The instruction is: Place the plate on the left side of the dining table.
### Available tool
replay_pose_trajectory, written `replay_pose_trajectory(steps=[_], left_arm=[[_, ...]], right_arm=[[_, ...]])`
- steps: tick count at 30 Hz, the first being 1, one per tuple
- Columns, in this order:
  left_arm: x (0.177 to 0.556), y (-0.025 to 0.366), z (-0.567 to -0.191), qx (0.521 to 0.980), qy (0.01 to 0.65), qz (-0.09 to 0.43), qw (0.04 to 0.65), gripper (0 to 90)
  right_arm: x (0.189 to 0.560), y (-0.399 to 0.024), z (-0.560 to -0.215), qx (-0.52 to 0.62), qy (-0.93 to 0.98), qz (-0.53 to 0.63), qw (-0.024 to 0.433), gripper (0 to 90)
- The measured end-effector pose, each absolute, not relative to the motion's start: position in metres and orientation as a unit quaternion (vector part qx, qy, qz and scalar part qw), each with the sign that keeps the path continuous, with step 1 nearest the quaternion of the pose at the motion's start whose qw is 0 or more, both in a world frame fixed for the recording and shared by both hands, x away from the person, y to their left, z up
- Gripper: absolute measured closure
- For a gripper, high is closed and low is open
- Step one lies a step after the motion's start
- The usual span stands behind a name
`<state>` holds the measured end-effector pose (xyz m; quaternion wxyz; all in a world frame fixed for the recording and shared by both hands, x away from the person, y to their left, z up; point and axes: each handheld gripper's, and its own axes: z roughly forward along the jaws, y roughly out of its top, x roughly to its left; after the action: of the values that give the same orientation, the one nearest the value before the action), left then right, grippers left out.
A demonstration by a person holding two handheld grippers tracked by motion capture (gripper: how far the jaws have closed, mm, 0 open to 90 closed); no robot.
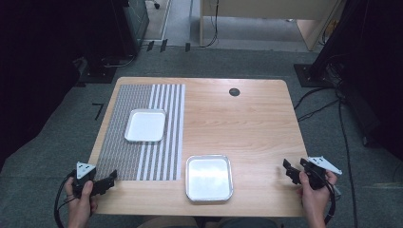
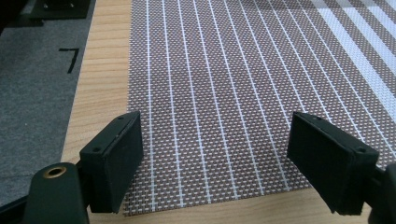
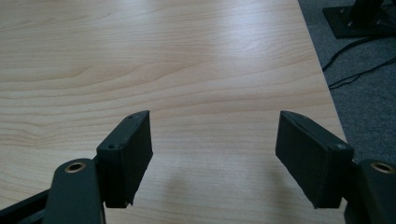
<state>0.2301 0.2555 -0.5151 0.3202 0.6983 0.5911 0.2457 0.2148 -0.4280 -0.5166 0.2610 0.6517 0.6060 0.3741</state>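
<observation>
Left gripper: black two-jaw gripper [image 1: 105,181] held in the person's left hand [image 1: 80,202] at the near left corner of the table – jaws wide apart, nothing between them; in the left gripper view they stand over the near edge of the mat.
Placemat: brown woven rectangular placemat with white stripes [image 1: 142,133], lying flat on the left half of the light wooden table [image 1: 256,123]; its weave reads clearly in the left gripper view [image 2: 224,93].
Far tray: small white rectangular tray with rounded corners [image 1: 145,125], empty, resting on the mat, well apart from both grippers.
Near tray: shiny silver metal rectangular tray [image 1: 209,177], empty, on bare wood just right of the mat's near right corner – between the two grippers, nearer the table's near edge.
Table hole: dark round cable port [image 1: 234,92] at the far side.
Right gripper: black two-jaw gripper [image 1: 291,172] in the person's right hand [image 1: 314,190] at the near right edge; jaws wide, empty, over bare wood in the right gripper view.
Risk, left: a low jaw could snag the mat's near edge and drag it, carrying the white tray along.
Risk, right: the thin, slick rim of the silver tray could slip from the pads, or the tray could skate on the wood if pushed from one side only.
Risk, edge: the silver tray lies near the table's near edge, so a nudge toward the person could tip it off.
</observation>
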Motion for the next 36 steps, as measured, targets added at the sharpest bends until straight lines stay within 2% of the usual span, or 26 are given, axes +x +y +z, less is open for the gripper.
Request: replay_pose_trajectory(steps=[36], left_arm=[[0.23, 0.252, -0.517, 0.703, 0.586, 0.257, 0.31, 18.2]], right_arm=[[0.211, -0.44, -0.524, 0.65, 0.634, 0.318, 0.272, 27.4]])
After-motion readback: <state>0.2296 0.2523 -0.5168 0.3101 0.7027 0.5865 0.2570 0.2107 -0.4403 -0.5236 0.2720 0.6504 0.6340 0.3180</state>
